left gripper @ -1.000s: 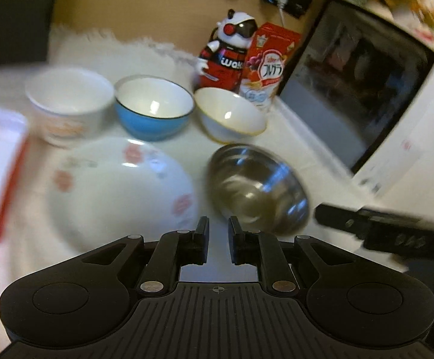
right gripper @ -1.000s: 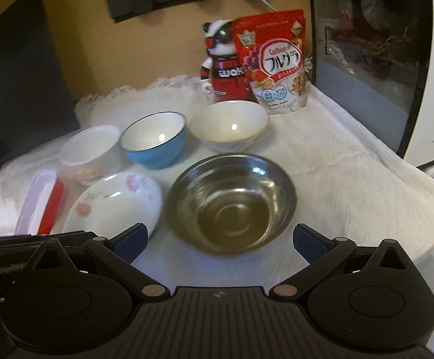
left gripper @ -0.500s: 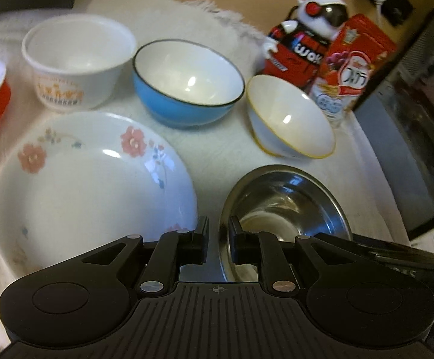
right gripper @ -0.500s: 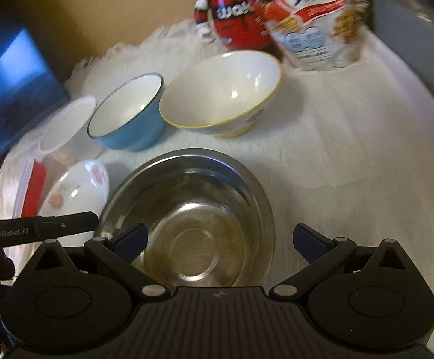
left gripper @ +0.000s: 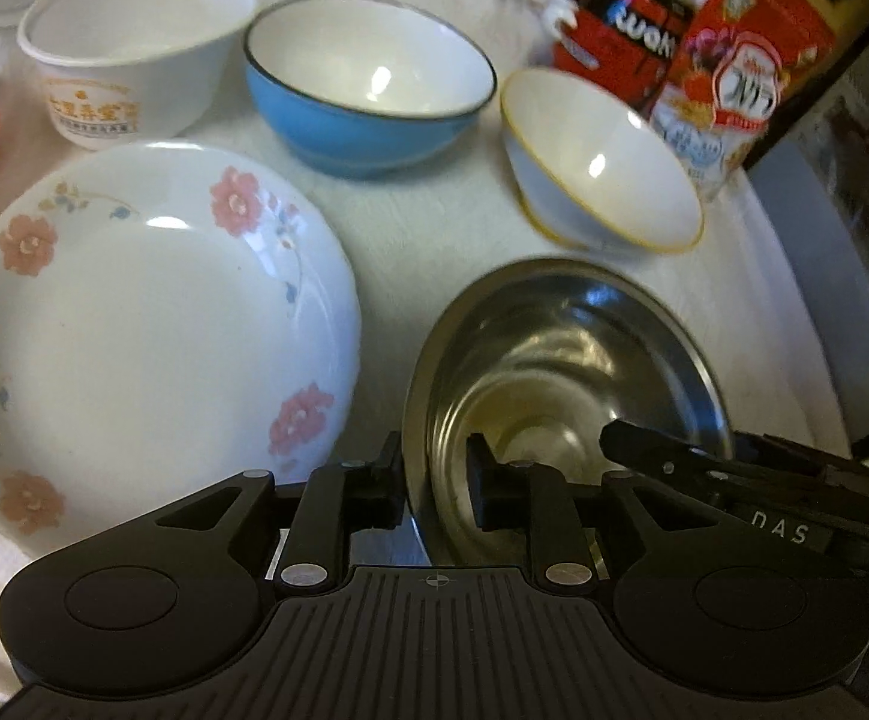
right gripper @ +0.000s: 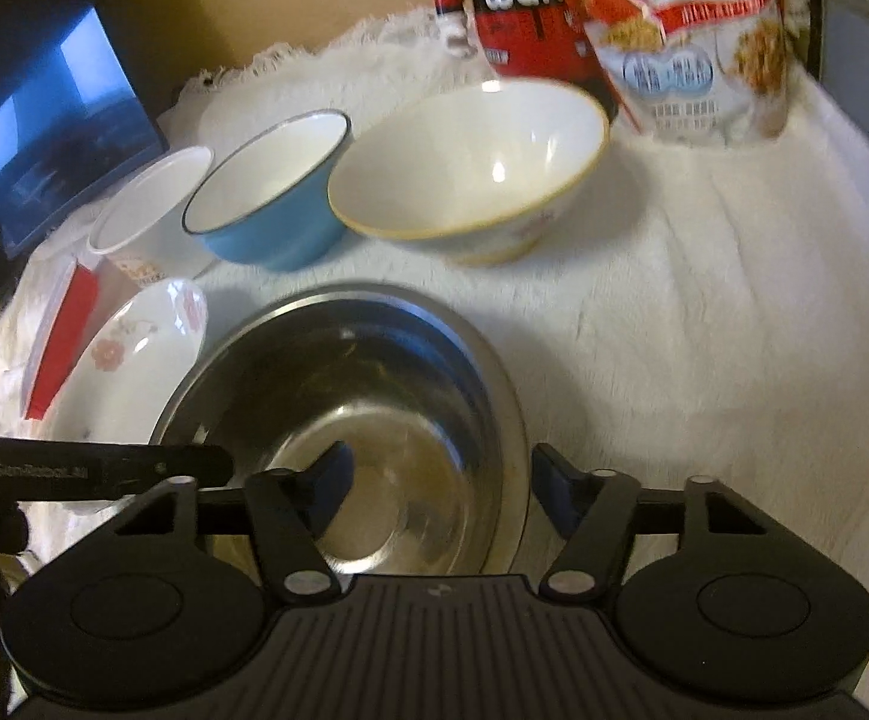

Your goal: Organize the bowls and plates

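From the left wrist, the left tongs are seen just opening, astride the rim of the steel bowl; contact cannot be told.

From the right wrist, the right tongs, just closing, straddle the bowl's near right rim, untouched; the flowered plate is partly hidden.

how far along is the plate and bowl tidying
Nothing is stacked yet: flowered plate, paper cup, blue bowl and cream bowl sit apart. In hand: left tongs and right tongs straddle opposite rims of the steel bowl. All nesting remains.
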`<state>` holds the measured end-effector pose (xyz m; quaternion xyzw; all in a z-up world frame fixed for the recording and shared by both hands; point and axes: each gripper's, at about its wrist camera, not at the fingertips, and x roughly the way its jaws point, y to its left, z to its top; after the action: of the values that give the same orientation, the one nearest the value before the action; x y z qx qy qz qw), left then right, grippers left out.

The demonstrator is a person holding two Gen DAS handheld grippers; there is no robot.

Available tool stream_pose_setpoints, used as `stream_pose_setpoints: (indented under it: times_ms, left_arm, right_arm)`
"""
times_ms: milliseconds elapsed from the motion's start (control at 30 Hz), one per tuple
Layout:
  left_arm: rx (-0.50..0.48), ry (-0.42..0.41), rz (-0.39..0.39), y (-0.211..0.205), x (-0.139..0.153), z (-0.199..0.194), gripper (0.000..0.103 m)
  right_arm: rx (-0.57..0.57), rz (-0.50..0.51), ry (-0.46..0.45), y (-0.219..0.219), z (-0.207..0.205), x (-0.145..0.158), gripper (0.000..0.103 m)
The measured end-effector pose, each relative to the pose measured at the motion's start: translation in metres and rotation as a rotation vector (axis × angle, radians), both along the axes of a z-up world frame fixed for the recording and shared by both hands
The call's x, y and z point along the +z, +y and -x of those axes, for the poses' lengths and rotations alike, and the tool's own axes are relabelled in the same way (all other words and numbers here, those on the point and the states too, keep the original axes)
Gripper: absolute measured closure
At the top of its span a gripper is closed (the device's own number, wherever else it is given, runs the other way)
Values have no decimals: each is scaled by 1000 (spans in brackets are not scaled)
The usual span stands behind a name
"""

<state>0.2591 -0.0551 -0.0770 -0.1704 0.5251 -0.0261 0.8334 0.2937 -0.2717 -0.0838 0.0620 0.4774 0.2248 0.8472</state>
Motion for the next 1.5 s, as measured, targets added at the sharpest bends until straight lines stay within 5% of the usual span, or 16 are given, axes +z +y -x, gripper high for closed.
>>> stream_pose_setpoints:
  times_ms: [333,633,933,1167,1500]
  left_arm:
    - [-65,-76,32,12,17,13,80]
    - [59,-208,-8,93,54,47,82]
    - [211,-149,-45,162,33,52,82]
    - [183,-150,-65,171,29,45,82]
    - [190,-134,-54,174,21,50,82]
  right_arm:
    - [-55,-37,-17,7,18,17,42]
    - [72,-40,-148,97,19,54,40]
    - [218,-16,-106,193,9,32,39]
    - [215,23,-40,208,3,13,38]
    - [229,44,-67,214,7,8,38]
